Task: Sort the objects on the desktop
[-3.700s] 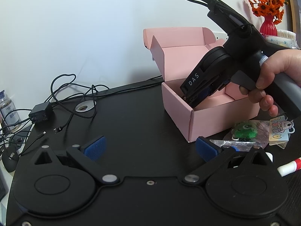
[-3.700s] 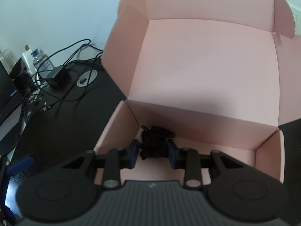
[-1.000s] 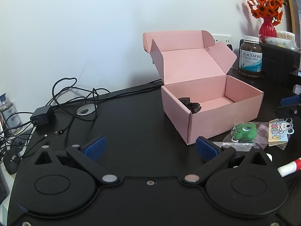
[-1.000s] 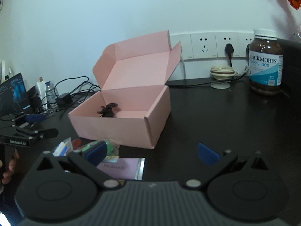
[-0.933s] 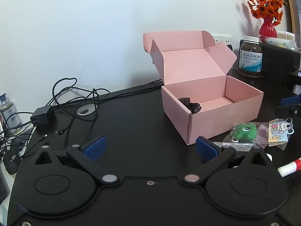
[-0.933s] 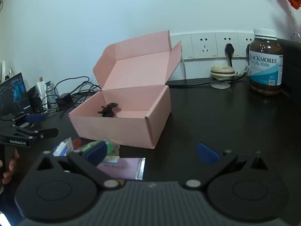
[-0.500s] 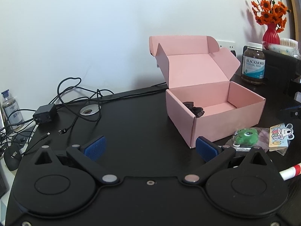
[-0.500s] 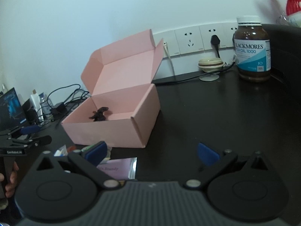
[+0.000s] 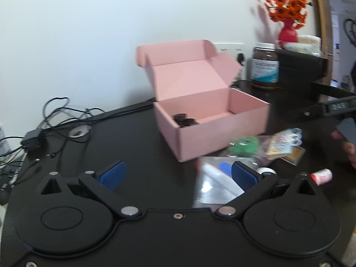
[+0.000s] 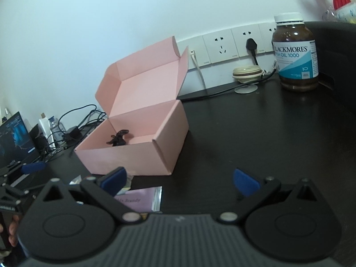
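Left gripper (image 9: 178, 173): your jaws stand wide apart and hold nothing; the blue pads (image 9: 112, 173) are both free above the dark worktop (image 9: 138, 151).
Right gripper (image 10: 180, 181): you also have it wide open and empty, low over the worktop; between its pads only bare dark surface shows.
Pink box (image 9: 211, 120): it stands with the lid folded back, past the middle of the worktop, ahead of your left gripper and a little to its right; seen from the right gripper it is ahead and to the left.
Black item in box (image 10: 119, 139): a small dark tangled thing lies on the box floor, near the left wall as your left camera sees it; I cannot tell what it is.
Loose things: a green toy (image 9: 244, 146), a cartoon card (image 9: 284, 142) and a clear packet (image 9: 213, 184) lie on the worktop just beside the front wall of the box; the picture is blurred here. The packet lies under your left gripper's right pad; whether it touches, I cannot tell.
Red-and-white tube (image 9: 321, 175): it lies near the right edge, right of the left gripper's right finger.
Purple sachet (image 10: 138, 198): it lies flat, partly hidden behind the left finger of your right gripper.
Brown bottle (image 10: 294, 53): upright at the back of the worktop, well apart from the box.
Cables (image 9: 62, 115): they lie tangled at the back left corner.
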A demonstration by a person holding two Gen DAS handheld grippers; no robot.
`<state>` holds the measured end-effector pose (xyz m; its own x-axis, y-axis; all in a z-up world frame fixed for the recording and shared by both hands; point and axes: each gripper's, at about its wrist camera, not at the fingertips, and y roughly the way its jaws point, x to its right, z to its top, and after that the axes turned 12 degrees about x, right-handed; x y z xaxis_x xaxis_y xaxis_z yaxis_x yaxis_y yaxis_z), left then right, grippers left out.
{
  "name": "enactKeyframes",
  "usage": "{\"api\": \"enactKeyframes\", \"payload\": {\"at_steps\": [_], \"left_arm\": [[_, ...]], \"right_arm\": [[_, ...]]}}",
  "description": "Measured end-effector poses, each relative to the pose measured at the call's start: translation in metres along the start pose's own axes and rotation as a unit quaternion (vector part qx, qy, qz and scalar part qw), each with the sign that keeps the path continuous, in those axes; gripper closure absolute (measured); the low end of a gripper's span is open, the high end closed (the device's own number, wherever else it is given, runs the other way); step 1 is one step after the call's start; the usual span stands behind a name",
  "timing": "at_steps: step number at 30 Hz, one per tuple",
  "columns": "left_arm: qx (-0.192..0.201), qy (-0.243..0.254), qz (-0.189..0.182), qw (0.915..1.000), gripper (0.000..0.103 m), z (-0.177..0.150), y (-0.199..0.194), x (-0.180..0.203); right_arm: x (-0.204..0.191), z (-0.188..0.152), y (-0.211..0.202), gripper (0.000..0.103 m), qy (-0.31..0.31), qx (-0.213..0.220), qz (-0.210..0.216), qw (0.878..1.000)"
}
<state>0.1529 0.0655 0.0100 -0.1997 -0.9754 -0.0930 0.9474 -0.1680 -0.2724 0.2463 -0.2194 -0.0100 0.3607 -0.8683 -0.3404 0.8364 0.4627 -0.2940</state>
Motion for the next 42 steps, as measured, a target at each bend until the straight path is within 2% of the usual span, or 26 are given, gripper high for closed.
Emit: {"api": "enactKeyframes", "payload": {"at_steps": [3,7,18,28,42], "left_arm": [[-0.008,0.028,-0.027,0.9992,0.000,-0.001,0.003,0.011],[-0.014,0.080,-0.036,0.9961,0.000,-0.004,0.010,0.022],[-0.047,-0.015,-0.085,0.9951,0.000,-0.004,0.027,0.009],[-0.060,-0.043,-0.094,0.9929,0.000,-0.004,0.035,0.010],[-0.040,-0.065,-0.109,0.9911,0.001,-0.002,0.030,0.002]], "right_arm": [[-0.001,0.000,-0.001,0.001,-0.001,0.000,0.001,1.000],[0.001,0.000,-0.002,0.001,0.005,0.004,0.002,1.000],[0.003,0.001,-0.003,0.001,0.013,0.008,0.006,1.000],[0.005,0.001,-0.005,0.001,0.020,0.011,0.011,1.000],[0.005,0.000,-0.004,0.001,0.024,0.012,0.005,1.000]]}}
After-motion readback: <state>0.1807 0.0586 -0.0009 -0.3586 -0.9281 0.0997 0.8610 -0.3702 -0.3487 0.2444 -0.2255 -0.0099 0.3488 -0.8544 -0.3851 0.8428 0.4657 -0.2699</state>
